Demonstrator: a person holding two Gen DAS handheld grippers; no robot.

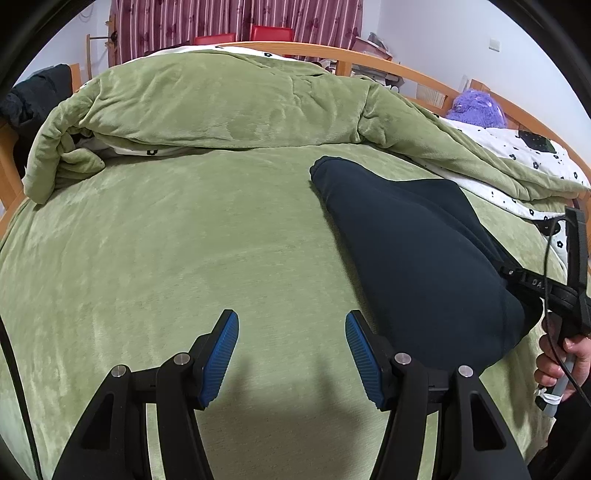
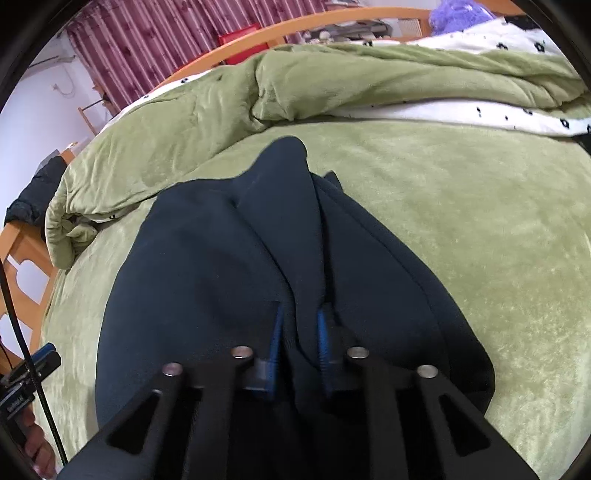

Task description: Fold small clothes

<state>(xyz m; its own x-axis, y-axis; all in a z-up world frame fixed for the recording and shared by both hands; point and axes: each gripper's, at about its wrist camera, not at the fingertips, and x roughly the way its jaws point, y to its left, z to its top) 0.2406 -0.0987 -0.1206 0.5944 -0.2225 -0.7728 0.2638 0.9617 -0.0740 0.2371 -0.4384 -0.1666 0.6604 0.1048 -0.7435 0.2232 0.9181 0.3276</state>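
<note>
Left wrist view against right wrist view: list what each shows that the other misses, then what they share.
Only the left wrist view shows the left gripper open over bare green blanket, and the hand holding the right tool. Only the right wrist view shows the right gripper shut on a raised fold of the dark garment. Both show the garment, the blanket, the rumpled quilt and the striped curtain.

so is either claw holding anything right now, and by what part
The right claw is shut on a bunched fold of the dark navy garment at its near edge. The left claw is open over the green blanket, holding nothing.
</note>
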